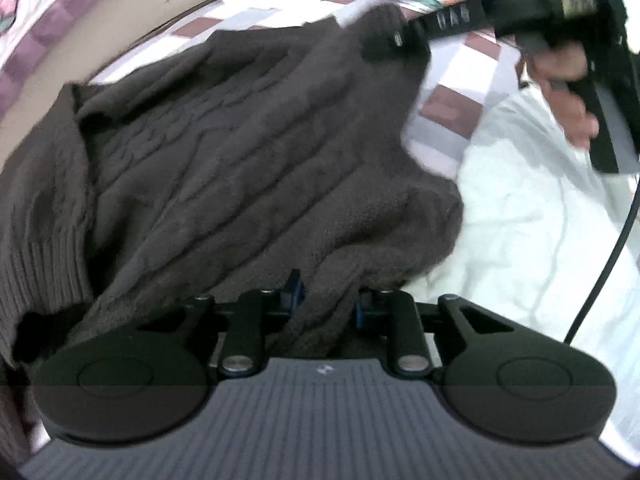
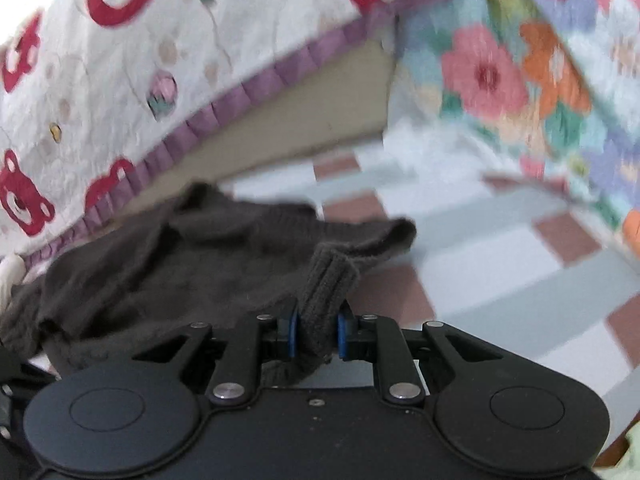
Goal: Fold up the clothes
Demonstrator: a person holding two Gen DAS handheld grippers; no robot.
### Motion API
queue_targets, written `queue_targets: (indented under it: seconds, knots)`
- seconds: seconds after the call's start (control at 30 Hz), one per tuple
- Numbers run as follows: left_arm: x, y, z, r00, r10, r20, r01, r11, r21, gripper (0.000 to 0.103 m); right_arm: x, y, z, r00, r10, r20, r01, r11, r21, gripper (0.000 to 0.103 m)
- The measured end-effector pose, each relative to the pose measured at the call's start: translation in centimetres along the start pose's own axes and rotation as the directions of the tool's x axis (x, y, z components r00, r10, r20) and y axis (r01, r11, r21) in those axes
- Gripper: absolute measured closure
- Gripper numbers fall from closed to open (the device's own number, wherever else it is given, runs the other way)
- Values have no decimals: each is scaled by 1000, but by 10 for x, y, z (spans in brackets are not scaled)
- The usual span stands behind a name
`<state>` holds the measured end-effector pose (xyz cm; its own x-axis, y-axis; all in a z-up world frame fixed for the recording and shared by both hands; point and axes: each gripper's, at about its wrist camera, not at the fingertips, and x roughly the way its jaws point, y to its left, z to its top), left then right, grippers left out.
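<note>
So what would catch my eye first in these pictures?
The dark brown knitted sweater, spread over the checked bed sheet, fills the middle. Both tools grip it: the left gripper and the right gripper each have their jaws shut on a fold. Behind lies a bright flowered quilt.

A checked bedsheet of white, grey and reddish-brown squares (image 2: 500, 280) spreads ahead and right of the gripper. A white pillow with red bear prints and purple frill (image 2: 120, 92) lies upper left; a floral quilt (image 2: 520, 80) upper right. A white cloth (image 1: 520, 208) sits right.
</note>
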<state>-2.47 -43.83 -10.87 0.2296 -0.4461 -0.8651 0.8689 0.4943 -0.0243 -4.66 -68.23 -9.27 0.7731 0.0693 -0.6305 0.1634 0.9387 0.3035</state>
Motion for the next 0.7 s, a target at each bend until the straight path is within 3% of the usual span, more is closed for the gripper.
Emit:
queue_targets:
  seconds: [0.13,0.2,0.27,0.3,0.33,0.4,0.5,0.6,0.7]
  knots:
    - [0,4,-3,1000,4,9,-4,998,-60,81,22,-20,-14,997,36,-61,-24,981,194,63]
    - [-3,4,-3,1000,15,22,-13,997,-76,81,30,-25,-23,996,75,-49,-59,961,271,49]
    - [-6,4,-4,999,27,36,-24,996,-83,83,38,-23,-26,995,98,-33,-86,960,265,46]
    - [-10,2,-3,998,36,48,-32,996,-81,84,41,-19,-25,994,105,-25,-96,969,229,49]
    - [-15,0,-2,997,41,63,-37,996,-77,85,44,-15,-24,994,112,-18,-106,976,190,83]
    - [-26,-4,1,994,53,94,-47,997,-69,85,43,-5,-13,993,115,8,-115,991,66,83]
    - [-57,-9,12,984,62,168,-56,998,-37,86,18,7,15,988,109,113,-106,994,-35,85]
    - [-94,-9,32,975,8,221,3,999,-47,87,-24,12,48,959,119,255,-110,993,-52,87]
    - [-135,-21,59,953,-73,294,76,997,3,87,-72,21,77,922,100,375,-57,991,-122,88]
